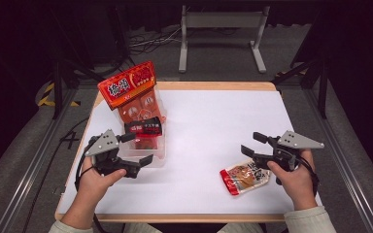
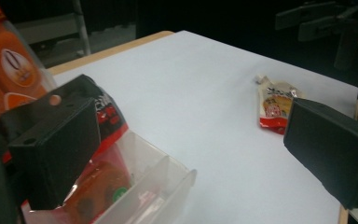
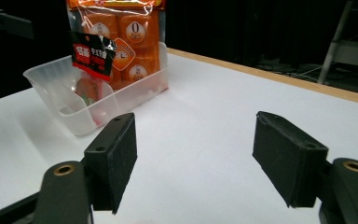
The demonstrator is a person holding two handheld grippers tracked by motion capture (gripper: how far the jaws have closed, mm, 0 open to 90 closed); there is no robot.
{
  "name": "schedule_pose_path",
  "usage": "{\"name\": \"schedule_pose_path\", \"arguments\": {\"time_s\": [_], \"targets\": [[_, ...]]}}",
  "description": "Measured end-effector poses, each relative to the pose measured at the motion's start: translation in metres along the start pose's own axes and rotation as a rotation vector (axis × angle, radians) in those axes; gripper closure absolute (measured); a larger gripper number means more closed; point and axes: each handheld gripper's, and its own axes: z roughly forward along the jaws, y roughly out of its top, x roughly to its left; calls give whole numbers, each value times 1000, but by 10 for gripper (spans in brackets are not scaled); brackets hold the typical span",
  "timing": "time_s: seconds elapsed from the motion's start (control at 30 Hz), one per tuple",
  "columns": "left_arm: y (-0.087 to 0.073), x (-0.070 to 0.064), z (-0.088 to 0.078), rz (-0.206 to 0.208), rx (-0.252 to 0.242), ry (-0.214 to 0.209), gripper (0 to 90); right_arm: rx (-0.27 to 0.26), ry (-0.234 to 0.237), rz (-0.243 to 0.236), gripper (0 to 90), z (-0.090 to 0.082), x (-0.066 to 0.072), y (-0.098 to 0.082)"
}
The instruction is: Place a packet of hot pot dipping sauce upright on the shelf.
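Left gripper (image 1: 137, 149): held at the left side of the white table (image 1: 213, 121), jaws spread wide with nothing between the pads, poised at the near end of the clear plastic bin (image 1: 156, 156). One jaw sits just beside the black-and-red snack packet (image 1: 144, 128), though contact cannot be judged.

Right gripper (image 1: 253, 144): held at the right side of the table, jaws apart and empty, hanging just above and beside the orange-and-red sauce pouch (image 1: 245, 177).

Clear plastic bin: divided, standing at the left of the table. It holds the large orange multi-pack bag (image 1: 135, 94), upright and leaning at the far end, the black-and-red snack packet propped in front of it, and a red packet lower down.

Sauce pouch: lies flat on the table at near right, well apart from the bin.
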Motion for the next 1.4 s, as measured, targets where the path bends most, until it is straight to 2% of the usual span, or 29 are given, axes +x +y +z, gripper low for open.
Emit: {"name": "schedule_pose_path", "arguments": {"time_s": [0.1, 0.3, 0.37, 0.47, 0.73, 0.8, 0.87, 0.9, 0.97, 1.07, 1.2, 1.4], "targets": [[-1, -4, 4, -5, 8, -7, 48, 6, -10, 12, 304, -3, -1, -3], [-3, -14, 18, 8, 35, -58, 55, 52, -56, 27, 296, -12, -7, -14], [-4, -17, 23, 20, 45, -53, 57, 67, -75, 36, 290, -15, -10, -18], [-5, -18, 31, 23, 61, -80, 57, 93, -118, 62, 274, -20, -15, -23], [-2, -19, 38, 27, 51, -100, 59, 161, -163, 95, 247, -27, -19, -42], [-2, -18, 40, 32, 51, -97, 60, 186, -179, 119, 242, -29, -22, -48], [-2, -18, 41, 55, 47, -68, 63, 193, -184, 123, 242, -29, -23, -50], [-2, -17, 42, 53, 45, -63, 66, 220, -189, 145, 239, -27, -26, -54], [-2, -15, 43, 46, 39, -70, 66, 229, -192, 148, 239, -27, -26, -56], [-3, -15, 43, 50, 46, -64, 66, 289, -198, 165, 240, -21, -29, -64], [-3, -15, 41, 50, 48, -66, 67, 328, -194, 177, 244, -16, -29, -69], [-5, -14, 41, 42, 50, -63, 66, 355, -192, 197, 239, -12, -31, -73]]}}
